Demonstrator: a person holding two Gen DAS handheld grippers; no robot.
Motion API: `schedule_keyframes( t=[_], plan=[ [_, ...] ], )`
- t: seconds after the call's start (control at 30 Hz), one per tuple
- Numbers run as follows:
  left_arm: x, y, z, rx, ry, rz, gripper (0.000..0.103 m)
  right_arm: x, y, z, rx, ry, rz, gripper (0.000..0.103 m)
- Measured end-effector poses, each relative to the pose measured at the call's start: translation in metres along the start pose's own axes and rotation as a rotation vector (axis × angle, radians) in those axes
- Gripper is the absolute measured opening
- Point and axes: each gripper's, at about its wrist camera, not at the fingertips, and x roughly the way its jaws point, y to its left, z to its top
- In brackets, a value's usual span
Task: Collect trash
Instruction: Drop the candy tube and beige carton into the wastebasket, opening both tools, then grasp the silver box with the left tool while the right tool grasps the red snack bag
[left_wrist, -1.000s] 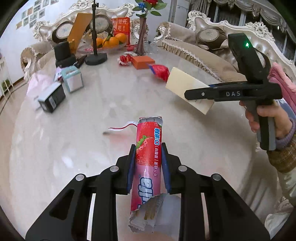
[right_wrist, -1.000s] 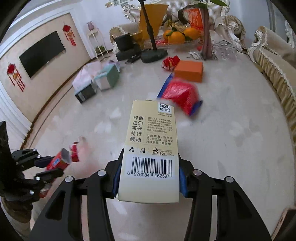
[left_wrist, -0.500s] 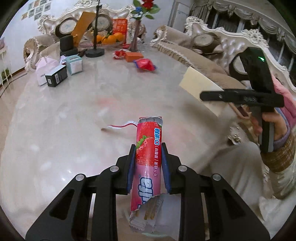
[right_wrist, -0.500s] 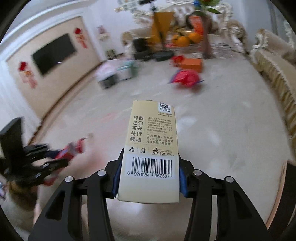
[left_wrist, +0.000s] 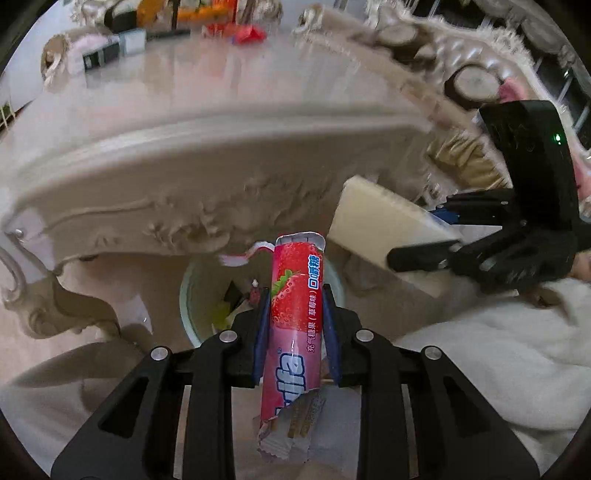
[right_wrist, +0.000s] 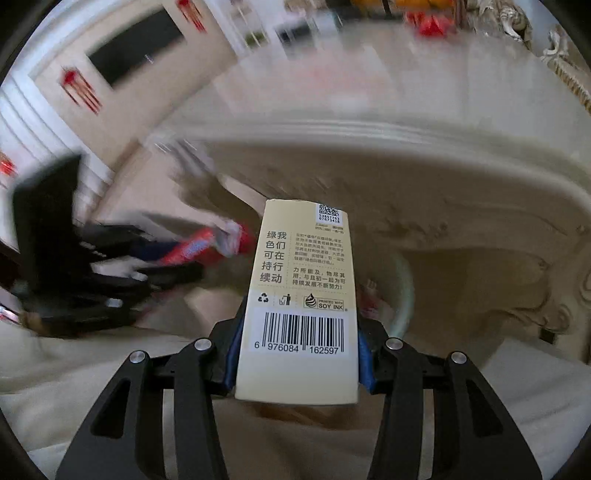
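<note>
My left gripper (left_wrist: 294, 295) is shut on a pink strawberry candy wrapper (left_wrist: 295, 314) with a torn lower end. It hangs over a pale round trash bin (left_wrist: 192, 295) on the floor, which holds several scraps. My right gripper (right_wrist: 299, 325) is shut on a cream carton (right_wrist: 301, 295) with a barcode. In the left wrist view that carton (left_wrist: 384, 229) and the right gripper (left_wrist: 424, 254) are at the right, just above the bin. In the right wrist view the left gripper (right_wrist: 173, 266) and its wrapper (right_wrist: 199, 249) are blurred at the left; the bin's rim (right_wrist: 404, 291) peeks out behind the carton.
The carved edge of the marble table (left_wrist: 184, 192) arches above the bin, with its curved leg (left_wrist: 62, 302) at the left. Boxes and red wrappers (left_wrist: 251, 33) lie on the far tabletop. A person's white garment (left_wrist: 498, 369) fills the lower right.
Both grippers have come off the tabletop and sunk below its edge toward the floor bin. Each still holds its piece of trash.
</note>
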Motion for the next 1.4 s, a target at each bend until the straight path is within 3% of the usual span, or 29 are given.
schedule_keyframes(
  t=[0.13, 0.4, 0.43, 0.47, 0.5, 0.53, 0.63, 0.8, 0.93, 1.03, 1.2, 1.4],
  plan=[
    [0.047, 0.017, 0.003, -0.028, 0.079, 0.013, 0.026, 0.048, -0.003, 0.007, -0.031, 0.089, -0.067, 0.046],
    [0.101, 0.038, 0.006, -0.074, 0.176, 0.007, 0.028, 0.089, -0.005, 0.006, -0.060, 0.150, -0.107, 0.047],
    [0.107, 0.040, 0.006, -0.079, 0.197, 0.023, 0.042, 0.091, -0.005, 0.005, -0.065, 0.143, -0.111, 0.053],
    [0.112, 0.040, 0.007, -0.086, 0.209, 0.056, 0.061, 0.093, -0.005, 0.006, -0.069, 0.138, -0.140, 0.066],
    [0.113, 0.043, 0.007, -0.095, 0.214, 0.114, 0.070, 0.092, -0.005, 0.004, -0.070, 0.131, -0.164, 0.071],
    [0.112, 0.044, 0.007, -0.107, 0.211, 0.118, 0.071, 0.091, -0.007, 0.003, -0.068, 0.118, -0.179, 0.077],
    [0.101, 0.052, 0.008, -0.155, 0.178, 0.092, 0.077, 0.079, -0.011, 0.002, -0.046, 0.094, -0.154, 0.077],
    [0.058, 0.042, 0.004, -0.107, 0.084, 0.185, 0.078, 0.039, -0.012, -0.004, -0.029, 0.077, -0.079, 0.077],
    [-0.004, 0.035, 0.008, -0.090, -0.047, 0.244, 0.078, -0.021, -0.002, -0.002, -0.037, -0.047, -0.008, 0.077],
    [-0.047, 0.042, 0.018, -0.120, -0.149, 0.274, 0.078, -0.064, -0.009, 0.012, -0.003, -0.194, -0.040, 0.077],
    [-0.091, 0.072, 0.066, -0.132, -0.271, 0.279, 0.078, -0.114, -0.039, 0.062, 0.071, -0.427, -0.211, 0.078],
    [-0.098, 0.120, 0.144, -0.114, -0.378, 0.320, 0.078, -0.104, -0.065, 0.140, 0.048, -0.472, -0.264, 0.078]
  ],
)
